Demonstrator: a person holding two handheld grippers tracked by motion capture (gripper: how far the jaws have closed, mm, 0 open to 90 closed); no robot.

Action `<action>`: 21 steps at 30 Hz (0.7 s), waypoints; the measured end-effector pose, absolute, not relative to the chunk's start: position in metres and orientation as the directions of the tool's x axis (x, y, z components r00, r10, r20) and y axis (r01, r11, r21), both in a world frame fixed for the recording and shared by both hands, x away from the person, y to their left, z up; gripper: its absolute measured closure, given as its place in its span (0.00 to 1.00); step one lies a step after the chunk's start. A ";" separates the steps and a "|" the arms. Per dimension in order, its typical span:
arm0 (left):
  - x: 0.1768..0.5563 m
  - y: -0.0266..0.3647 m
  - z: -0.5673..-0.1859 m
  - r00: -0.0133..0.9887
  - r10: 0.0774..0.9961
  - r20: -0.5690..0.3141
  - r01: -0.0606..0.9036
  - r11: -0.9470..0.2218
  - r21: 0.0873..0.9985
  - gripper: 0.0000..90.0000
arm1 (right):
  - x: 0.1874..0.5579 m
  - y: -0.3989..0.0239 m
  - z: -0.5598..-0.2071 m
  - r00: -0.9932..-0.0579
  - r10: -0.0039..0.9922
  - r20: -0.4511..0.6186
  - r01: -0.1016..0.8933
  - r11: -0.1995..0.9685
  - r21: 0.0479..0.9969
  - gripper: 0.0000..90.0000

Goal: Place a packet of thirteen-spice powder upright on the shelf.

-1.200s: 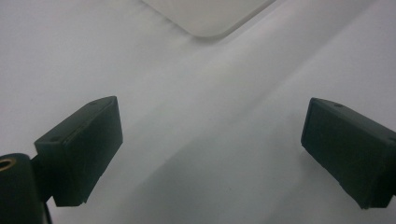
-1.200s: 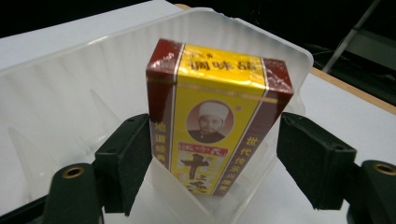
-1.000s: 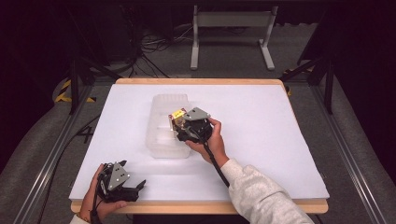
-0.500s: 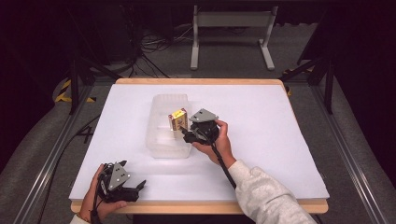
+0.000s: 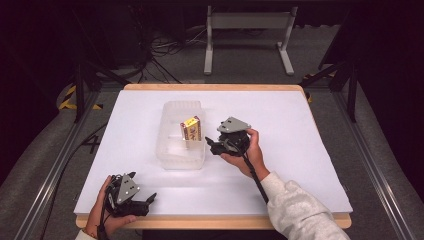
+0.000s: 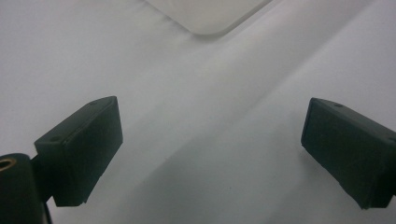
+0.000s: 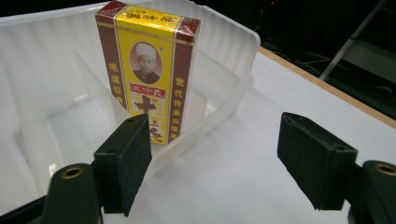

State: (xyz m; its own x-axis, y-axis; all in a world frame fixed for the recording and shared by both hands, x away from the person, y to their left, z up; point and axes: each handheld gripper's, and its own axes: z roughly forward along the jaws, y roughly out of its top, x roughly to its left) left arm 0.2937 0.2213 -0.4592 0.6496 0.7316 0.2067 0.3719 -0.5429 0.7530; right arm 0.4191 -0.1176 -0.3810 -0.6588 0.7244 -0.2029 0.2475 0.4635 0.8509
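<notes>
While both claws gape empty, the yellow box (image 5: 191, 129) stands upright inside the clear plastic bin (image 5: 170, 150).

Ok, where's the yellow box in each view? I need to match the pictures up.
High view: the yellow box stands in the clear plastic bin, against its right wall, left of the right claw.
Left gripper view: not in it; just a corner of the bin at the top edge.
Right gripper view: upper left of centre, upright against the bin's near wall.
Shared landmark: the bin.
</notes>
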 end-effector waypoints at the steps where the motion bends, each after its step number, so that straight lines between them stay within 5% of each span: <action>1: 0.294 0.221 -0.459 0.650 0.731 0.206 0.372 -0.543 0.753 0.07 | 0.418 -0.121 -0.379 -0.663 0.719 -0.210 0.242 0.470 0.849 0.29; 21: 0.294 0.223 -0.459 0.642 0.741 0.198 0.375 -0.529 0.762 0.06 | 0.402 -0.169 -0.367 -0.670 0.655 -0.350 0.212 0.621 0.755 0.20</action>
State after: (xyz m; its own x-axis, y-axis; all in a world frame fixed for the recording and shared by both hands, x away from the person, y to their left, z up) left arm 0.2943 0.2232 -0.4590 0.6418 0.7408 0.1980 0.3752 -0.5285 0.7615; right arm 0.4022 -0.1692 -0.3673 -0.6698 0.6547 -0.3504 0.2116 0.6206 0.7551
